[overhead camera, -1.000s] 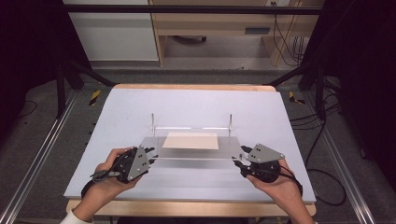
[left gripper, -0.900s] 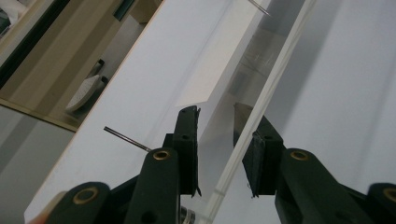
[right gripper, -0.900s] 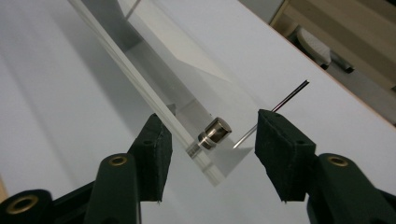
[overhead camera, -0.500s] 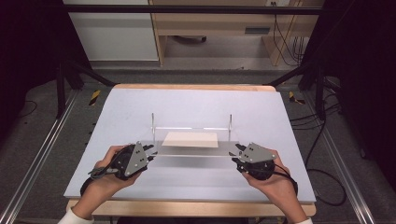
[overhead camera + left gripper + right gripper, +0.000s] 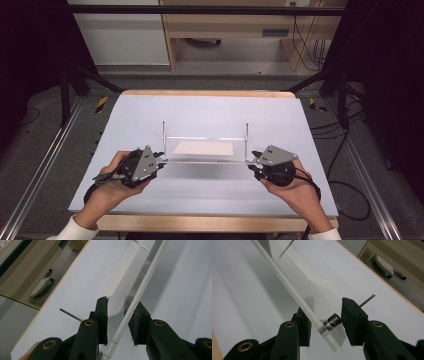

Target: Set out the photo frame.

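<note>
The clear acrylic rectangular frame with thin metal posts [image 5: 205, 150] rests on the white worktop [image 5: 210, 112]. The left gripper [image 5: 117, 322] straddles its near edge, fingers [image 5: 102, 320] narrowly parted; the right gripper [image 5: 325, 323] has just closed, its fingers [image 5: 352, 320] now flanking the frame's end and metal stud.

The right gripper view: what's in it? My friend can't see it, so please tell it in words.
Two black jaws straddle the end of a clear plate with a small metal stud on its side. The plate runs slanting over a white table, and a thin pin pokes out behind the right-hand jaw.
</note>
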